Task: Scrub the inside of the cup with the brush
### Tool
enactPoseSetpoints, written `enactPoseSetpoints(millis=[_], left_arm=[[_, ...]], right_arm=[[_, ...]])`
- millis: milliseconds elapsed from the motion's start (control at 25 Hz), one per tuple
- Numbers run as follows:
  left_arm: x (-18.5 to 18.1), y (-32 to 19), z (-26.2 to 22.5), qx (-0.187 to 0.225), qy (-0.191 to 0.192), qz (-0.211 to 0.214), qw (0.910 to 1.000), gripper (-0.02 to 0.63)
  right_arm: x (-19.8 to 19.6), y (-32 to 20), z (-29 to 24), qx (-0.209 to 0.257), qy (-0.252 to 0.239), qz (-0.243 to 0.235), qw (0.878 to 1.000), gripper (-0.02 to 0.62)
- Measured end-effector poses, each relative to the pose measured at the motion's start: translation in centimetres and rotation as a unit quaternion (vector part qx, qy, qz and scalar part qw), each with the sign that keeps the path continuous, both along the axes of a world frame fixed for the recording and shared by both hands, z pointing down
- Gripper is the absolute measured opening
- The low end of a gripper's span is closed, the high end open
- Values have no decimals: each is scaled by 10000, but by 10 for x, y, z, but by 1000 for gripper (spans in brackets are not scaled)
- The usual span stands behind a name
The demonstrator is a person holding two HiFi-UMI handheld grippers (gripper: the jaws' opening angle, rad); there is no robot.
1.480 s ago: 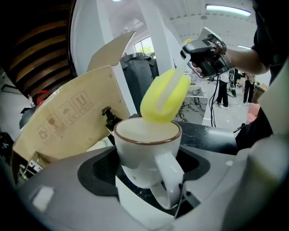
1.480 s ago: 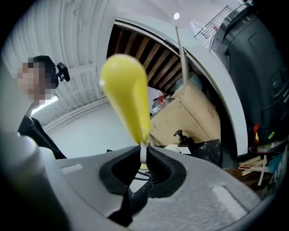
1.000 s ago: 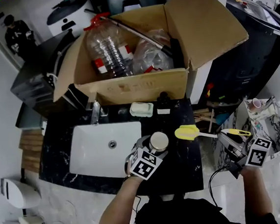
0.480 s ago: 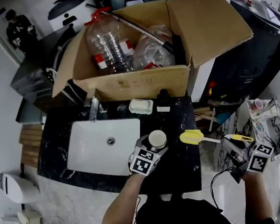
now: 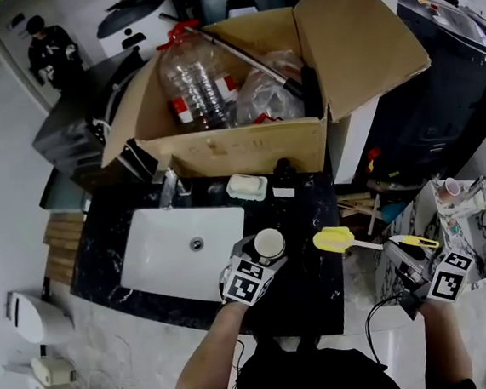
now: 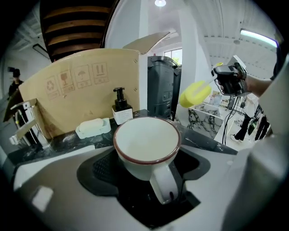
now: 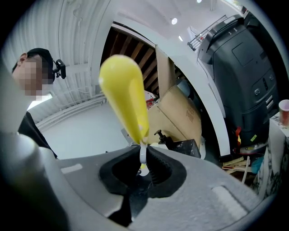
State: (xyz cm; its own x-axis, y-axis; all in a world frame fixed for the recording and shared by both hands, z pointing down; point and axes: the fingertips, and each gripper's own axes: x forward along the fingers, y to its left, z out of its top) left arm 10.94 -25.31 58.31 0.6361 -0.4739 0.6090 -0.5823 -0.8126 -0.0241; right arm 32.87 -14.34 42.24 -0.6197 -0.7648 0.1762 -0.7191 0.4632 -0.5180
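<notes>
At the counter's (image 5: pixel 304 194) front, just right of the sink (image 5: pixel 168 255), the left gripper (image 6: pixel 146 155) clasps the cup (image 6: pixel 145 140). The cup's base is hidden between the jaws, and its handle faces the camera. The right gripper (image 7: pixel 143 164), held about level beyond the counter's edge, pinches the brush (image 7: pixel 124 92) by its thin stem. The brush's head is apart from the cup.

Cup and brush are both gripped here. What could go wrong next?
The right claw pinches only the thin stem of the brush, so scrubbing pressure may twist it loose. The left claw holds the cup by its sides over the hard counter; a push could dislodge it.
</notes>
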Motion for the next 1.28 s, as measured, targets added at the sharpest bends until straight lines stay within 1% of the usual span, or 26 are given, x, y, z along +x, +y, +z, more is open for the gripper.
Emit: enactPoseSetpoints(millis=[80,200,280,360,440,480,600,640,680,760,880,1000,1080,1120,1160,1200,1240,1280], left_arm=[[-4,1,-13,205,38,-86,9997,403],[-15,7,-39,341,206,-302,9988,391],[-25,9,-55,438,296,-463,9975,374],[-33,12,-73,526,490,-541,9959,333],[-37,19,-93,612,708,-469,9945,288],[-39,23,-101,675,721,-384,9944,272],[-47,32,-115,904,403,-75,9951,229],[-49,35,-120,953,345,6,9948,217],[-52,37,-125,981,369,63,9945,205],[-61,44,-138,1000,616,103,9930,194],[-78,55,-163,1021,1139,132,9881,171],[-92,69,-176,944,1543,300,9830,160],[-103,77,-179,988,1627,354,9811,156],[-111,80,-181,1103,1634,326,9798,148],[-119,82,-184,1262,1642,262,9780,113],[-127,85,-186,1409,1664,181,9758,58],[-135,88,-188,1509,1704,104,9737,38],[-140,90,-191,1564,1766,46,9718,34]], right_arm=[[0,-1,-1,84,64,-46,9999,41],[-6,-2,1,190,226,-115,9995,41],[-14,-4,2,262,253,-164,9992,41],[-24,-4,1,341,257,-212,9989,41],[-35,-3,-2,422,278,-253,9984,41],[-41,-2,-3,467,298,-271,9981,41],[-57,0,-12,632,438,-309,9966,41],[-62,1,-15,683,511,-310,9959,42],[-66,2,-18,719,584,-296,9953,43],[-73,6,-23,758,678,-229,9945,43],[-85,12,-33,840,726,-107,9938,43],[-97,18,-44,902,867,1,9921,43],[-104,26,-50,942,954,82,9909,43],[-108,31,-53,963,984,125,9904,43],[-111,37,-56,979,1009,170,9899,43],[-114,45,-58,985,1031,213,9895,43],[-116,53,-60,982,1049,262,9893,43],[-117,61,-61,969,1066,320,9890,43]])
